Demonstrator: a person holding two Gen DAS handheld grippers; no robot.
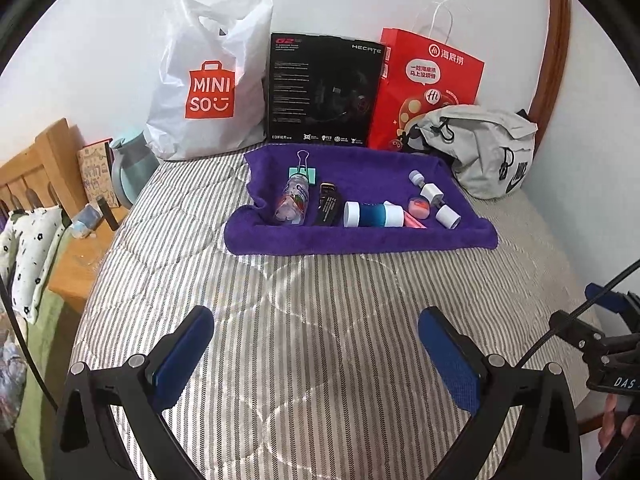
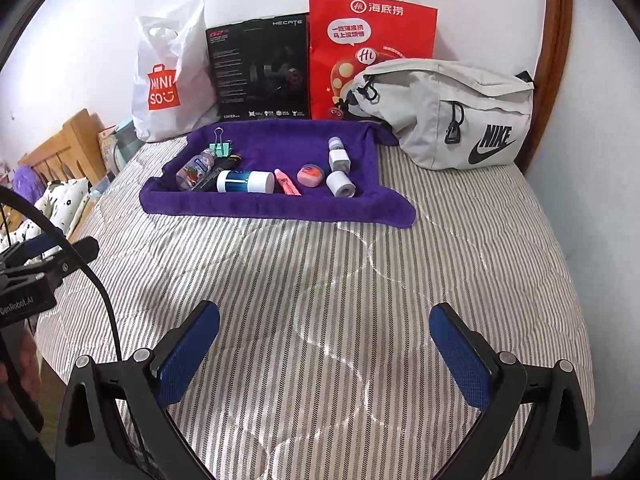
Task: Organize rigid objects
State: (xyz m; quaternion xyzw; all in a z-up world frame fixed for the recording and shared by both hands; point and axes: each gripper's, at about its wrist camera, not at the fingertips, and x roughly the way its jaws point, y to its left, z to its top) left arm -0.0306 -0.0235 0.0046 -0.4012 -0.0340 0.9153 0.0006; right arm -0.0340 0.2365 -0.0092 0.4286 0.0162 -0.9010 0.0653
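A purple towel lies on the striped bed and carries several small items. From the left: a clear printed bottle, a green binder clip, a black flat device, a blue and white cylinder, a pink tube, a pink round case, and white cylinders. My left gripper and right gripper hover open over the bed, well short of the towel, holding nothing.
Against the wall stand a white Miniso bag, a black headset box, a red paper bag and a grey Nike pouch. A wooden bedside stand with a teal kettle sits left. Striped bedding lies before the towel.
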